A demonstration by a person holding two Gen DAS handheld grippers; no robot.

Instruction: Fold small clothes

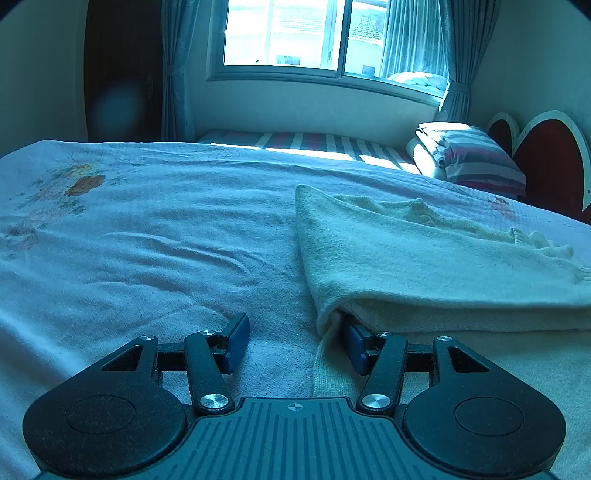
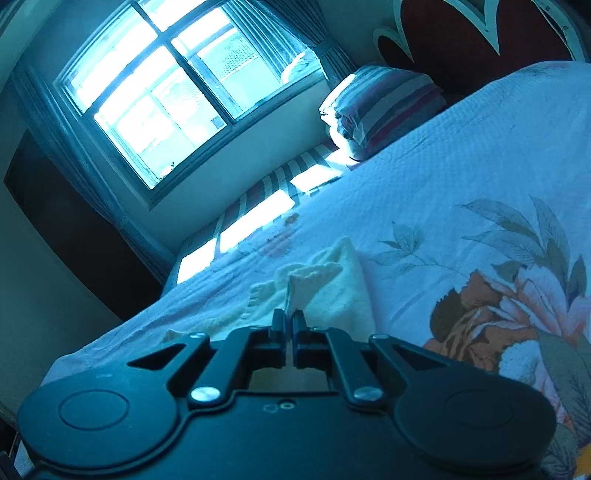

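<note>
Folding underway: left claw (image 1: 295, 338) spread at the cream garment's (image 1: 424, 258) near corner; right claw (image 2: 289, 325) clenched on its edge. Next: left must grip.

1. I see a big window (image 1: 306, 33) in the far wall, and bright light comes in.
2. Curtains (image 1: 175, 66) hang on both sides of it.
3. A bed cover (image 1: 147, 229) with flowers lies near me.
4. A striped pillow (image 1: 469, 155) sits far right.
5. Beside it stands a red headboard (image 1: 554, 162) with a white edge.
6. A dark wardrobe (image 1: 122, 70) stands far left.
</note>
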